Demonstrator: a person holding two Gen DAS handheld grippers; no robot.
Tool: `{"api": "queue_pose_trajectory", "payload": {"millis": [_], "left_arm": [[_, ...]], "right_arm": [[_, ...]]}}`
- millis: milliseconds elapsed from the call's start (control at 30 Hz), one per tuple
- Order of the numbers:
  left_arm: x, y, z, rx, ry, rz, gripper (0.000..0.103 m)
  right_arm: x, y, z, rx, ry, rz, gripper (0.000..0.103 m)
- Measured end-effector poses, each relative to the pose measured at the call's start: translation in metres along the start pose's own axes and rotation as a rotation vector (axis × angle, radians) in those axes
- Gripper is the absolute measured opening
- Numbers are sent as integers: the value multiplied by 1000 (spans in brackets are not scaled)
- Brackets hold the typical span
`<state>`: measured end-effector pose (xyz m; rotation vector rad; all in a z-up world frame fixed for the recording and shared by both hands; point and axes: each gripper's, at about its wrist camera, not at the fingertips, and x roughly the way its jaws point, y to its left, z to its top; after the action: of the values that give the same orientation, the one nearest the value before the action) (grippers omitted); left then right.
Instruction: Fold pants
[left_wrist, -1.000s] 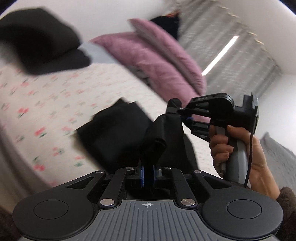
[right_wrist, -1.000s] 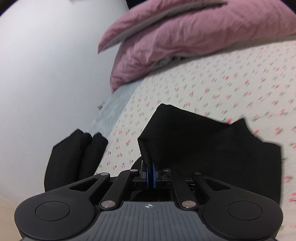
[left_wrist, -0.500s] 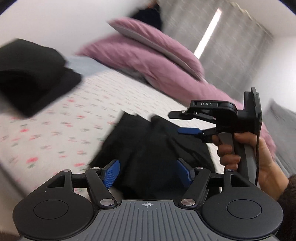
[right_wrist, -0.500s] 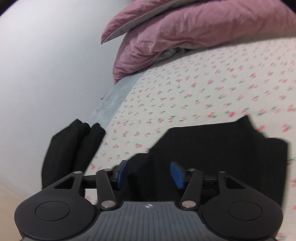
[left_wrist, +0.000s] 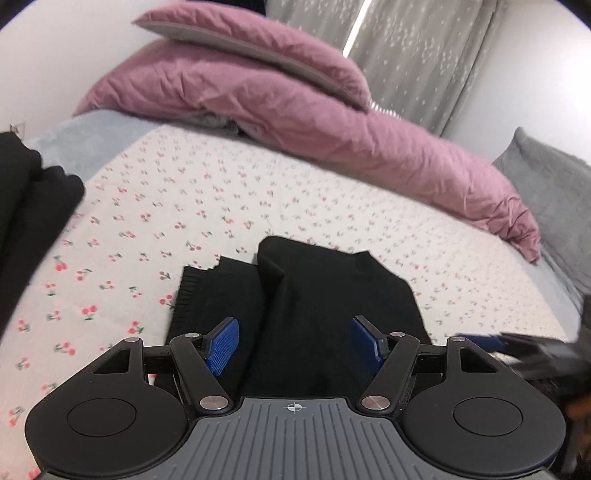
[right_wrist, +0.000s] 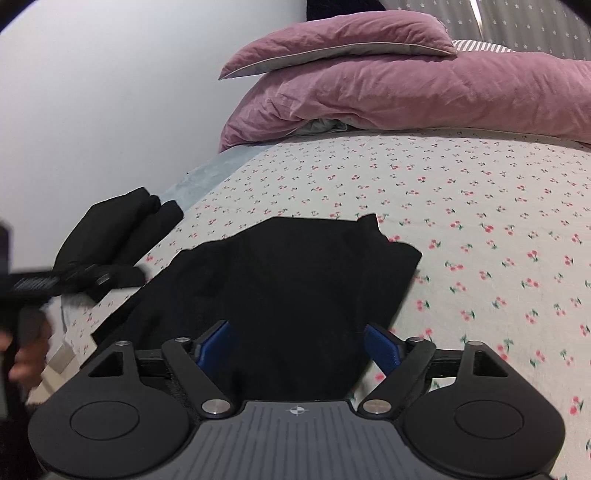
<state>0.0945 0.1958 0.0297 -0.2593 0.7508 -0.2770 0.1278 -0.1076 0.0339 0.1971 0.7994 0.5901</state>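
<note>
Both the left tongs and right tongs are released above folded black pants near the bed edge; bare cherry-print sheet lies beyond.

Matt black cloth pants, soft, frayed edge left of left tongs. Ahead: thin cotton-looking sheet w/ cherry print; crinkled mauve duvet, matt. Tongs: matt black plastic, ribbed blue pads, shiny metal pivot pins.
</note>
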Motion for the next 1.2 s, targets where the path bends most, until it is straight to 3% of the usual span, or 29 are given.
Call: {"api": "queue_pose_trajectory", "payload": {"millis": [33,133,233,400,600,733,800,833,933,967,1033,1200], "left_arm": [[8,1,0,-14,11,10,62],[26,9,-5,-69,47,27,40],[33,18,-10,-102,36,24,28],[33,13,-13,-29,-18,5,2],[1,6,-7,22,-179,-1,0],[-11,26,-10,-28,-200,107,1],[-7,40,-12,-70,-149,201,2],[-1,48,-13,-85,-109,236,7],[4,62,-12,-106,-63,216,25],[3,64,-11,-112,-60,209,48],[2,70,-9,-117,-54,184,81],[12,84,-5,-170,0,36,81]], "right_arm": [[-1,-1,-4,1,-4,8,84],[2,-1,-15,0,-13,20,85],[10,-1,-24,-13,34,5,85],[16,-8,-29,13,46,21,85],[14,-12,-28,30,32,22,85],[16,-16,-28,61,37,34,87],[17,-17,-29,76,37,40,88],[18,-18,-29,84,36,43,88],[20,-21,-28,108,33,56,89],[20,-21,-27,117,32,60,89],[21,-23,-26,139,32,74,89],[25,-25,-25,191,34,117,89]]}}
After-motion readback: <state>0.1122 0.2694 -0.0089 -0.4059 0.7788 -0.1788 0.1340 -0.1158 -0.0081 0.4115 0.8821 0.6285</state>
